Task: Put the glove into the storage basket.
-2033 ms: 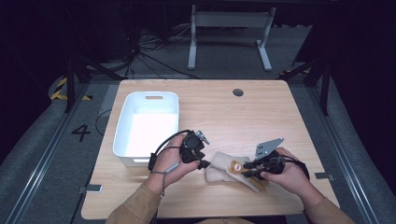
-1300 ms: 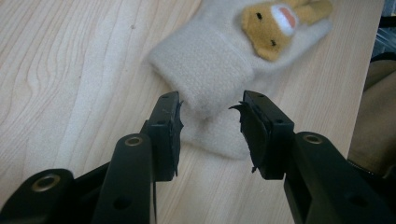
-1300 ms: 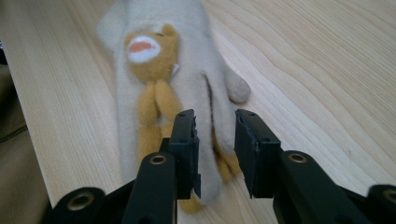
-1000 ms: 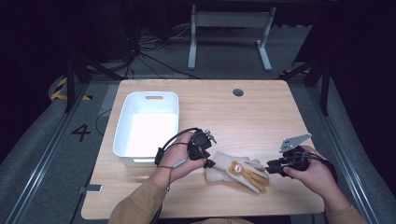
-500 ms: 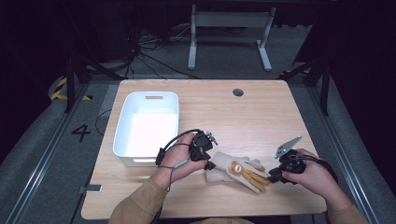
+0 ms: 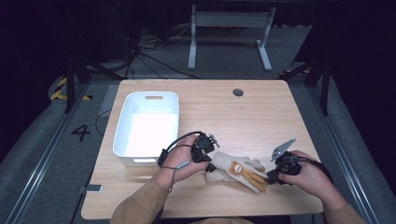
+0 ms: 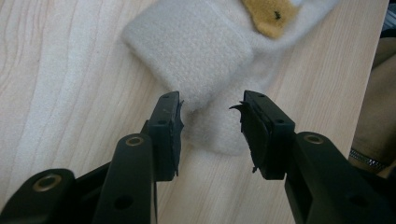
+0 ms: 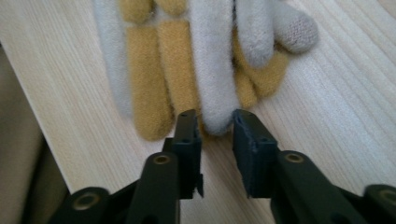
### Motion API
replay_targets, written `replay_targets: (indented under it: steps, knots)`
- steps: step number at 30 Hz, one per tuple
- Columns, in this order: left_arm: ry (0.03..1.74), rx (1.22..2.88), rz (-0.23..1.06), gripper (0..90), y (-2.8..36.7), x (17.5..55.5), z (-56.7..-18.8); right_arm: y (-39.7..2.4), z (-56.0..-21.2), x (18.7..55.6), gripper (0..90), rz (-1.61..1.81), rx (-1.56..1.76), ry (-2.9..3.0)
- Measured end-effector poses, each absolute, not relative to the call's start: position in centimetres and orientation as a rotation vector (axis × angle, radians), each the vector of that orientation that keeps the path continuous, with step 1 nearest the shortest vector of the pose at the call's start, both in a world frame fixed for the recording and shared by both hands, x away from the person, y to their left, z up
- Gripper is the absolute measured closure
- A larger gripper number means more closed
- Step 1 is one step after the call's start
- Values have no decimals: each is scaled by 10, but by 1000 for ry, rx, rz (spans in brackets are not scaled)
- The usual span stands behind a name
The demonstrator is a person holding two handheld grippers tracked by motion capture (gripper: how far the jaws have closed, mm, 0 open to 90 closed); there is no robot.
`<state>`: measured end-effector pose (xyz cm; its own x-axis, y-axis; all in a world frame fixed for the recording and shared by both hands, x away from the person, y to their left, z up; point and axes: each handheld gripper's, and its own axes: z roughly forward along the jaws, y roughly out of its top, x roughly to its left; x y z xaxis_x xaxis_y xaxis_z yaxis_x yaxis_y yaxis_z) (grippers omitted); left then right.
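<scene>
A pair of fleece gloves, cream with yellow fingers and a small bear face, lies flat near the table's front edge. My left gripper is at the cuff end. In the left gripper view its jaws hold the folded cream cuff, which fills the gap between the pads. My right gripper is at the fingertip end. Its jaws have just been closing, and the tip of a cream glove finger sits between the pads. Yellow fingers lie beside it.
An empty white bin stands to the left of the gloves, close behind the left hand. A cable hole is in the far part of the wooden tabletop. The person's sleeves come in over the front edge.
The right gripper pulled away to the right of the gloves, then came back to their fingertips and narrowed its jaws. The left gripper has stayed at the cuff.
</scene>
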<state>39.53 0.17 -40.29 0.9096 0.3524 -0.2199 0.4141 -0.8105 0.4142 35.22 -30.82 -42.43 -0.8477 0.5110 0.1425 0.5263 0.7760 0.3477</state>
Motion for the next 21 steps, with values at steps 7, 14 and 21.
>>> replay_targets:
  steps: [7,14,21]
  knots:
    - [577,2595,-208,590,-1,400,-412,-306,-426,353,856,-565,-837,-2956]
    - [613,2596,-210,595,-2,404,-420,-306,-427,353,862,-558,-828,-2965]
    - [580,2612,-184,769,-6,399,-416,-306,-425,353,867,-565,-832,-2970]
